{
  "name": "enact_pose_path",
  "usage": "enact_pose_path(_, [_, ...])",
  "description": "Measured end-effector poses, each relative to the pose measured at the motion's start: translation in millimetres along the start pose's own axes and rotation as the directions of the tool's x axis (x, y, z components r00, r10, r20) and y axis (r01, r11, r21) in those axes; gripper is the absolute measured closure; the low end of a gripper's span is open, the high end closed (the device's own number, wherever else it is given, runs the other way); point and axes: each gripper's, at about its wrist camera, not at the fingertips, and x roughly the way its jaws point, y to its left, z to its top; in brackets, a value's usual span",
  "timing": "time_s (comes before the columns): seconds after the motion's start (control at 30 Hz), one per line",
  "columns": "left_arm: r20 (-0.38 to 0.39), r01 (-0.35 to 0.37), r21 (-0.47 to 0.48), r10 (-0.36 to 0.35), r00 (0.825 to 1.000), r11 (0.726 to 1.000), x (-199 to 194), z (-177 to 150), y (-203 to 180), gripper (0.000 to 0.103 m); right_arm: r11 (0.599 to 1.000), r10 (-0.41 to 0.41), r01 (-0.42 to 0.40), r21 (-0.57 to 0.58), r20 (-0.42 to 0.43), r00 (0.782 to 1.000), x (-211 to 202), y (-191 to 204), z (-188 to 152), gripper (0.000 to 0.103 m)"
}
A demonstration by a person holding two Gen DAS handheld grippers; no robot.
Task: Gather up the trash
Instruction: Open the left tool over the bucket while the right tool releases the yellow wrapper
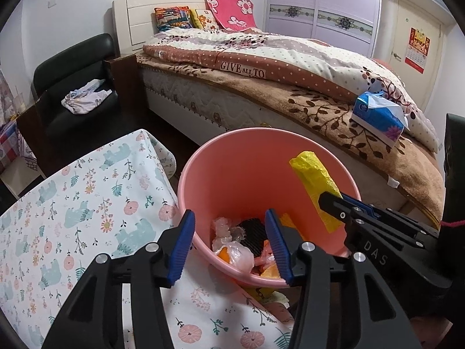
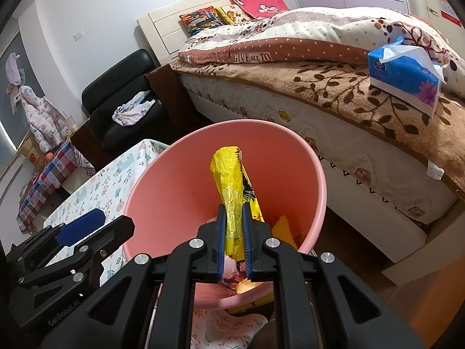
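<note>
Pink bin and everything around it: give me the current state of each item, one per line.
Pink bin: upright, partly filled with wrappers and scraps.
Yellow wrapper: clamped in the right gripper, held over the bin's mouth, not dropped.
Right gripper: shut on the yellow wrapper.
Left gripper: open, nothing between its fingers, over the bin's near rim.
Tissue pack: torn open, lying on the bed.

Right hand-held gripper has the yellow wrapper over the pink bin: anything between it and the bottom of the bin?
Nothing visible blocks the drop. The yellow wrapper, clamped in the right hand-held gripper, hangs inside the open mouth of the pink bin. Below lies only earlier trash. The left hand-held gripper is open at the near rim, beside the wrapper.
</note>
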Motion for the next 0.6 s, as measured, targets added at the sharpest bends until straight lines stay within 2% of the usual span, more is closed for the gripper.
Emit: enact_pose_path(0.6, [-0.003, -0.023, -0.029, 0.023, 1.0, 0.999, -2.1, -0.8, 7.4, 0.053, 1.0, 0.003, -0.003, 0.027, -0.018, 1.0, 3.7, -1.6, 1.1, 0.091])
